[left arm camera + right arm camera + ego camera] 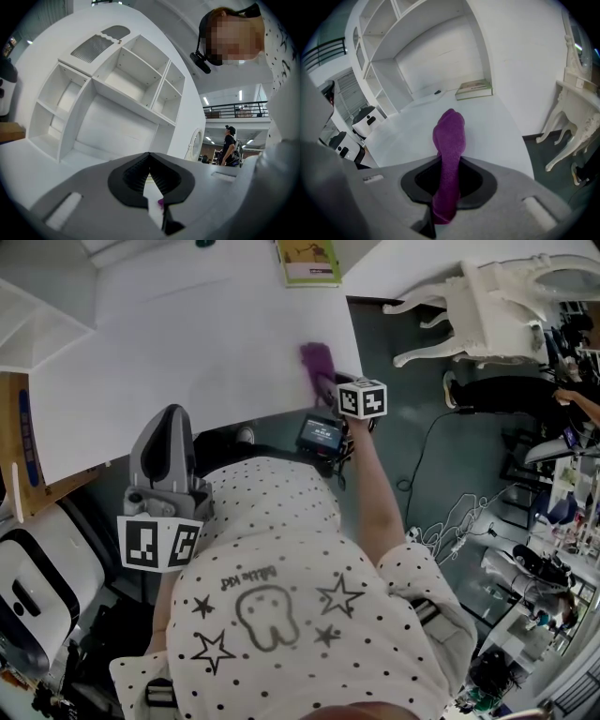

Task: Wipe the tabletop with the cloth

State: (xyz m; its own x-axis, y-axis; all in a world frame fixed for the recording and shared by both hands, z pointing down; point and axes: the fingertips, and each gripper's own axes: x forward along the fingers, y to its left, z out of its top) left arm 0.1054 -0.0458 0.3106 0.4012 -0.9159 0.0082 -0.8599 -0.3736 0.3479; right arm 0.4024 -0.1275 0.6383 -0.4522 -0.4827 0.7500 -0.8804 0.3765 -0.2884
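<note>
The purple cloth (pixel 317 362) rests on the white tabletop (pixel 187 334) close to its right front edge. My right gripper (pixel 325 390) is shut on it, and the cloth's near end runs back between the jaws. In the right gripper view the cloth (pixel 449 140) stands up out of the right gripper (pixel 446 197) and folds forward over the table (pixel 497 126). My left gripper (pixel 171 418) hangs below the table's front edge, beside the person's body. The left gripper (pixel 150 157) has its jaws together with nothing between them.
A green-covered book (pixel 309 261) lies at the table's far edge. A white shelf unit (pixel 117 84) stands on the table's far side. A white ornate dresser (pixel 497 296) stands on the floor to the right. A white machine (pixel 37 587) and cables (pixel 450 521) sit on the floor.
</note>
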